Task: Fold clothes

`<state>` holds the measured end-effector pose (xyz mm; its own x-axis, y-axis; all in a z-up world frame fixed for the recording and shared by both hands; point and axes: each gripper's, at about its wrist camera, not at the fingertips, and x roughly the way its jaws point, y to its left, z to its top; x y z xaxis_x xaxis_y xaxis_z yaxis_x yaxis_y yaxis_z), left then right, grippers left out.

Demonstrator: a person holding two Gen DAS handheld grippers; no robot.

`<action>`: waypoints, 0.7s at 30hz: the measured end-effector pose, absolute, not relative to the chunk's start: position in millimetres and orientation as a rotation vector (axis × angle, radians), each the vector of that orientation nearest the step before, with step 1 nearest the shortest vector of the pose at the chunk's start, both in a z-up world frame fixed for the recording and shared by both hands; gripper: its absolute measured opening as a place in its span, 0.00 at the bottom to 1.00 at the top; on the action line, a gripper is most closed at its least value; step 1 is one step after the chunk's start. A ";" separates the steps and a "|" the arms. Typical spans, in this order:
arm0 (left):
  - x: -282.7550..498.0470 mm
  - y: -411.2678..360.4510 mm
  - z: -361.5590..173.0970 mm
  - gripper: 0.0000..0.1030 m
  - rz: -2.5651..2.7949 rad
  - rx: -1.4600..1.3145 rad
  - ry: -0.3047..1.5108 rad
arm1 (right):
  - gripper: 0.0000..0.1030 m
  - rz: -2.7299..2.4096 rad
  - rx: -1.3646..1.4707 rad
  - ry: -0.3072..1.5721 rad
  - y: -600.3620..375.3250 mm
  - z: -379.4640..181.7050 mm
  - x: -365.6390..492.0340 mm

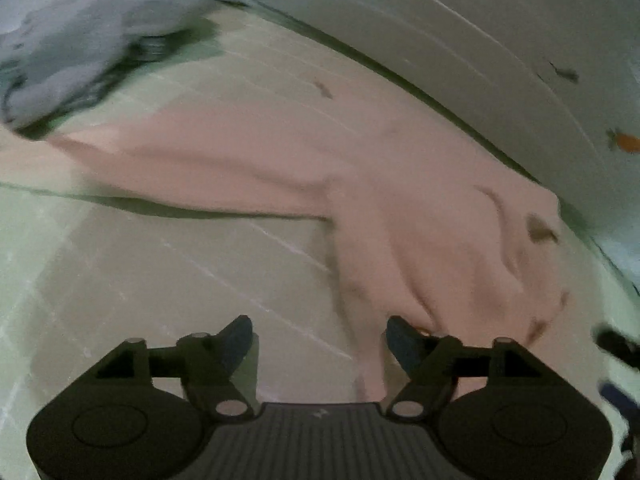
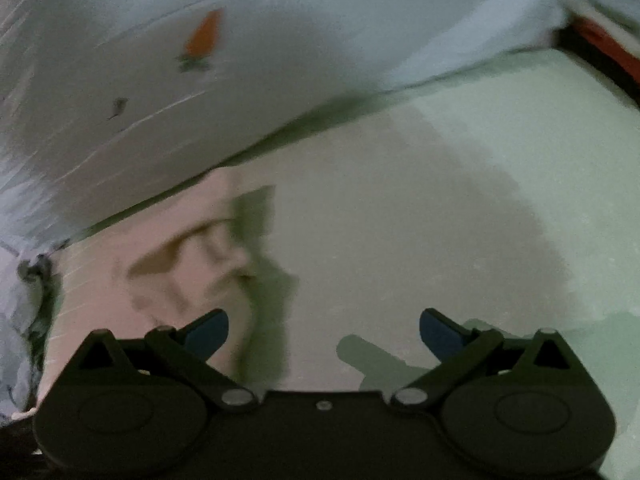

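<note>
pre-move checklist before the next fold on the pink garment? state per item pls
1. Left gripper jaws open, nothing between them: ok.
2. Right gripper jaws open and empty: ok.
3. Pink garment lying flat for folding: not ok, wrinkled and bunched near the left gripper.
4. Grey garment clear of the pink one: cannot tell, they meet at a blurred edge.
5. White carrot-print sheet off the pink garment: cannot tell; the border is blurred.
6. Image sharpness for picking a grasp point: not ok, both views blurred.
</note>
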<state>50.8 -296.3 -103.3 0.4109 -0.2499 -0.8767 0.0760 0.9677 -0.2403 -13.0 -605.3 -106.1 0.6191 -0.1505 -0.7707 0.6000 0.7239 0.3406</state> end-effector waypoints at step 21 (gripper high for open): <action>22.9 -312.6 -124.5 0.80 -0.144 0.074 1.158 | 0.66 -0.623 0.376 0.956 -599.0 -124.2 -38.9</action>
